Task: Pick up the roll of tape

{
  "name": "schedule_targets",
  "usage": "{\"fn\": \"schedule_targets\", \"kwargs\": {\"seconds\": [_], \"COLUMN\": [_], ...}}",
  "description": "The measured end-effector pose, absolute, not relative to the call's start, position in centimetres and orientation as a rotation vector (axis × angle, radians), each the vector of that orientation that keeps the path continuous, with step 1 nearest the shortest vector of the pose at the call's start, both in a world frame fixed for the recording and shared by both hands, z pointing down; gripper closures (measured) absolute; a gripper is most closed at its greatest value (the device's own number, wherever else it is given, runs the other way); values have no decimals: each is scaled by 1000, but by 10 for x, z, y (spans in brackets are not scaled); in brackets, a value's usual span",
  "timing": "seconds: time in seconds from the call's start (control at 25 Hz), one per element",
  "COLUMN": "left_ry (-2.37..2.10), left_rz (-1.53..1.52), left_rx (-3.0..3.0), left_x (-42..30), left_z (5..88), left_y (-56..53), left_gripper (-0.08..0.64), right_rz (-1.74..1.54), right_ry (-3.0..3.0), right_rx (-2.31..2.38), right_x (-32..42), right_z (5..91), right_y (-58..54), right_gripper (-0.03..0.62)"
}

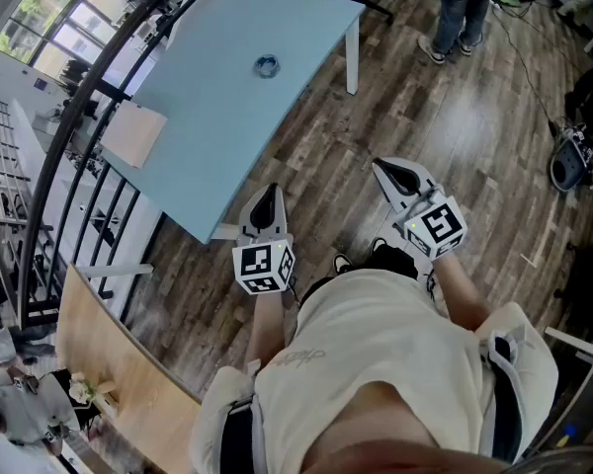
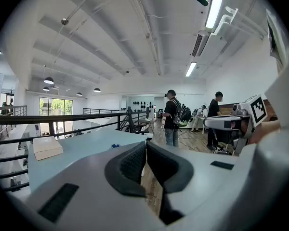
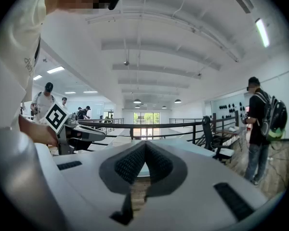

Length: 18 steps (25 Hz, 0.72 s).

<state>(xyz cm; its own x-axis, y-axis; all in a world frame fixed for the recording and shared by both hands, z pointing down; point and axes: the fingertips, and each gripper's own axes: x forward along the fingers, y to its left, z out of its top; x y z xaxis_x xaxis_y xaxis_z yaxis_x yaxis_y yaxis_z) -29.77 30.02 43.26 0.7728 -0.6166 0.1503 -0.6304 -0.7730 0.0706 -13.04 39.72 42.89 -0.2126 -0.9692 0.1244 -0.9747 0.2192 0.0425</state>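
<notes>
The roll of tape (image 1: 266, 65) is a small blue-grey ring lying near the middle of a light blue table (image 1: 208, 136), well ahead of both grippers. In the left gripper view the tape (image 2: 115, 145) shows as a tiny blue spot on the tabletop, left of the jaws. My left gripper (image 1: 266, 194) hovers over the floor by the table's near corner, jaws shut with nothing between them. My right gripper (image 1: 383, 166) is held level over the wooden floor to the right of the table, pads meeting at the tips and holding nothing. Neither gripper touches the table.
A flat cardboard box (image 1: 131, 133) lies at the table's left edge. A black railing (image 1: 89, 97) runs along the left side. A person (image 1: 455, 13) stands on the wooden floor beyond the table. A dark bag (image 1: 571, 161) sits at the far right.
</notes>
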Motion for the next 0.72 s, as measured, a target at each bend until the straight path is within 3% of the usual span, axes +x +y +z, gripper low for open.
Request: {"fn": "schedule_targets", "kwargs": {"seconds": [0.72], "left_ry": [-1006], "left_rz": [154], "left_rx": [2911], "left_x": [-313], "left_z": [420], "left_y": [323], "left_gripper": [532], "right_rz": [50], "right_ry": [-2369], "right_rx": [1895], "right_x": [-160], "right_z": [428], "right_y": [413], "right_gripper": [588]}}
